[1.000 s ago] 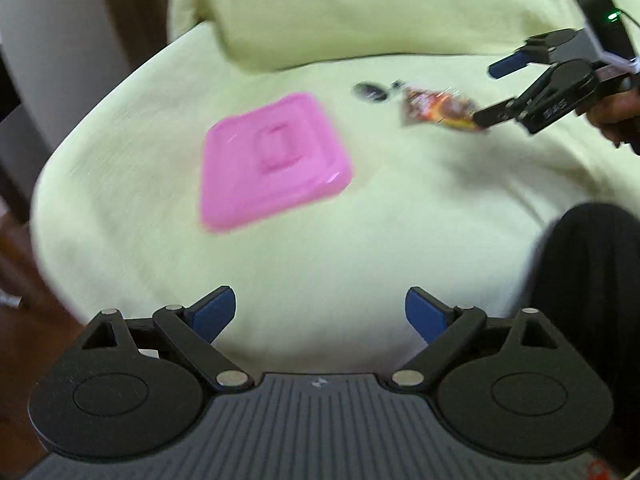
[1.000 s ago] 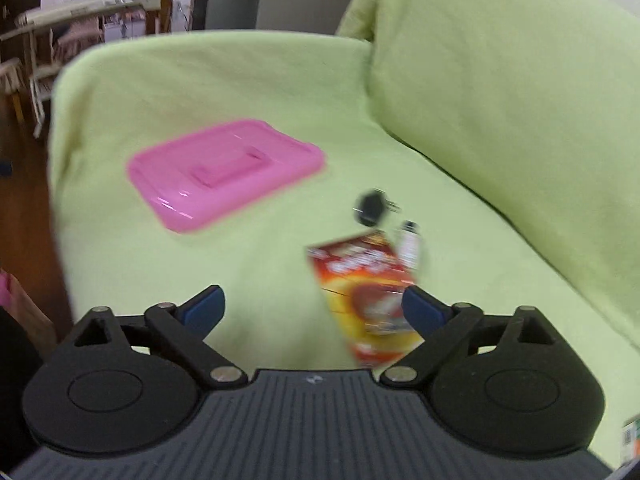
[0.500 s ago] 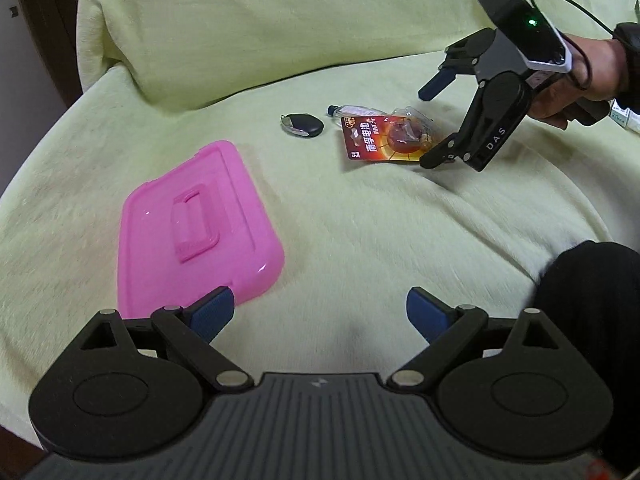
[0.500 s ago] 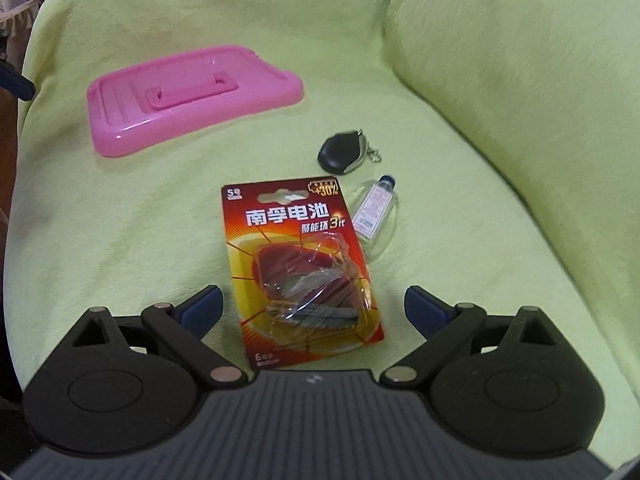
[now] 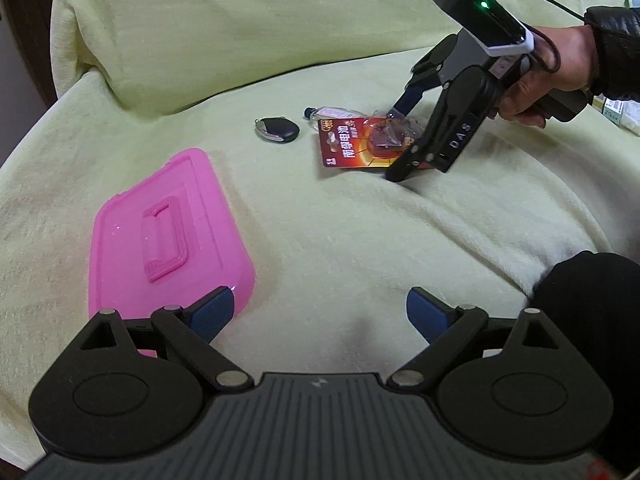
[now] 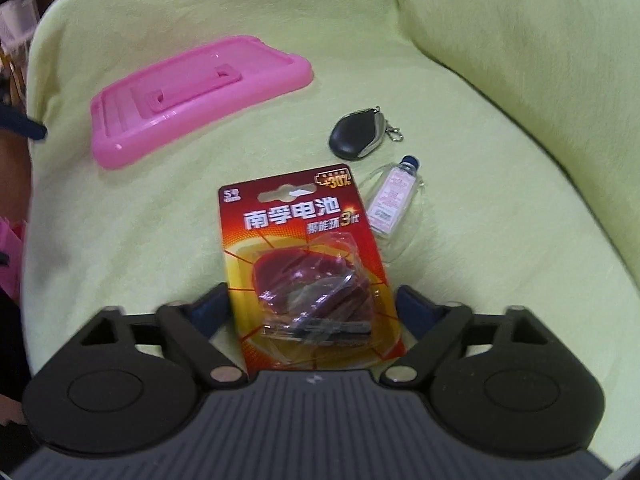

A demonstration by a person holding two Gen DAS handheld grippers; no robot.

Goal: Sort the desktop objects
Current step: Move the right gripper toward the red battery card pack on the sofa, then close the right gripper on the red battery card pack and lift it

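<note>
A red battery pack (image 6: 304, 248) lies on the green-covered sofa seat (image 6: 120, 240). My right gripper (image 6: 312, 306) is open and straddles the pack's lower half, with a finger (image 6: 416, 306) close against each long edge. In the left wrist view the same right gripper (image 5: 402, 136) is tipped down over the battery pack (image 5: 352, 148). Just past the pack are a black key fob (image 6: 356, 136) and a small clear bottle (image 6: 392, 196). A pink lid (image 5: 168, 232) lies flat to the left. My left gripper (image 5: 320, 314) hovers open and empty beside the lid's near corner.
The sofa backrest (image 5: 240, 32) rises behind the objects. A hand in a dark sleeve (image 5: 560, 64) holds the right gripper. A dark leg (image 5: 592, 320) is at the lower right of the left wrist view. A small box (image 5: 616, 110) sits at the far right edge.
My right gripper has moved forward and down until its fingers flank the battery pack, and they have narrowed slightly. My left gripper swung right, then settled near the pink lid.
</note>
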